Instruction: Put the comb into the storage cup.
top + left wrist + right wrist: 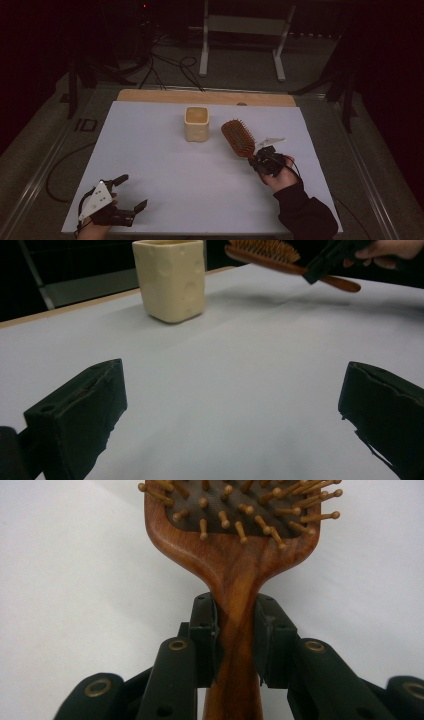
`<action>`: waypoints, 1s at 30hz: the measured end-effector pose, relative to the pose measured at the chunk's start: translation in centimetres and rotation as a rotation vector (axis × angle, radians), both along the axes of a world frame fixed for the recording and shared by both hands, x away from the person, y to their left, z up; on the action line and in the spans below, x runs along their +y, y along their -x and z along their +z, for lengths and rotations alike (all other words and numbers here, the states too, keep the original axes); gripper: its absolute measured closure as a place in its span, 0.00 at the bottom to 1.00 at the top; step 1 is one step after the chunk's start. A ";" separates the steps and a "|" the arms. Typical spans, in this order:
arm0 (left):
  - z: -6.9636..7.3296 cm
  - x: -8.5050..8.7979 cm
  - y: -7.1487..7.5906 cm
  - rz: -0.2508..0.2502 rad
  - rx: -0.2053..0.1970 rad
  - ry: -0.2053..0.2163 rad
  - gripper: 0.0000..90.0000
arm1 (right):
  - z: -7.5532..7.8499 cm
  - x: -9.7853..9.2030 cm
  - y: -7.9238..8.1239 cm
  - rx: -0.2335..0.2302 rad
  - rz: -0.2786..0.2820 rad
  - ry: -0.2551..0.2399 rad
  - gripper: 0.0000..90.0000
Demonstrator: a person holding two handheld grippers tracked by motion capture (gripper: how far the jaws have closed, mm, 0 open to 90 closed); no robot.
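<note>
A wooden hairbrush (238,138) with its bristles up hangs above the white table, right of centre. My right gripper (260,159) is shut on its handle (235,630), with both pads pressed against the neck just below the paddle. The brush (280,257) also shows lifted off the surface in the left gripper view, far right. A cream square cup (196,123) stands upright to the left of the brush head. My left gripper (132,192) rests at the near left of the table, its jaws wide apart with nothing between them.
The white sheet (165,175) covers the table, with a wooden strip (150,96) along the far edge. Behind the table stand a white frame (242,30) and loose cables (170,70) on the floor.
</note>
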State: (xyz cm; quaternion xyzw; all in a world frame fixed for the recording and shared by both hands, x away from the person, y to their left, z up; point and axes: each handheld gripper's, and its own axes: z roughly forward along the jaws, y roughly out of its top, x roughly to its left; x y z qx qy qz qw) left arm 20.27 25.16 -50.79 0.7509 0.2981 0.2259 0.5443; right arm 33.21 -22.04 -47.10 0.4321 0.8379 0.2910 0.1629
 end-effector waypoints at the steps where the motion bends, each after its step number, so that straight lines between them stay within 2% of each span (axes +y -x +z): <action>1: 0.0 0.0 0.0 0.001 0.000 0.001 0.00 | 0.1 0.0 0.1 -0.004 0.006 -0.004 0.81; 5: -0.1 -0.2 -0.2 -0.001 0.012 -0.003 0.00 | 0.4 0.3 0.5 -0.049 0.033 -0.024 0.81; 9: 0.0 -0.3 -0.4 0.007 0.024 0.011 0.00 | 0.7 0.7 1.0 -0.091 0.065 -0.043 0.81; 12: 0.5 -0.5 -0.7 0.015 0.031 0.026 0.00 | 1.1 0.9 1.4 -0.117 0.096 -0.073 0.81; 16: 1.4 -0.7 -1.0 0.020 0.038 0.043 0.00 | 1.5 1.2 1.9 -0.175 0.133 -0.126 0.81; 18: 1.8 -0.8 -1.3 0.025 0.043 0.044 0.00 | 1.7 1.2 2.1 -0.192 0.155 -0.157 0.81; 22: 3.0 -1.1 -2.0 0.039 0.060 0.037 0.00 | 2.0 1.5 2.5 -0.209 0.171 -0.181 0.81; 23: 3.3 -1.2 -2.2 0.043 0.067 0.046 0.00 | 2.0 1.5 2.6 -0.216 0.175 -0.182 0.81; 27: 4.8 -1.7 -3.1 0.059 0.082 0.044 0.00 | 2.0 1.6 2.7 -0.213 0.217 -0.212 0.81; 29: 5.7 -2.0 -3.4 0.072 0.072 0.041 0.00 | 2.1 1.6 3.0 -0.232 0.233 -0.213 0.81; 30: 6.2 -2.2 -3.6 0.075 0.082 0.043 0.00 | 2.2 1.6 3.1 -0.237 0.245 -0.221 0.81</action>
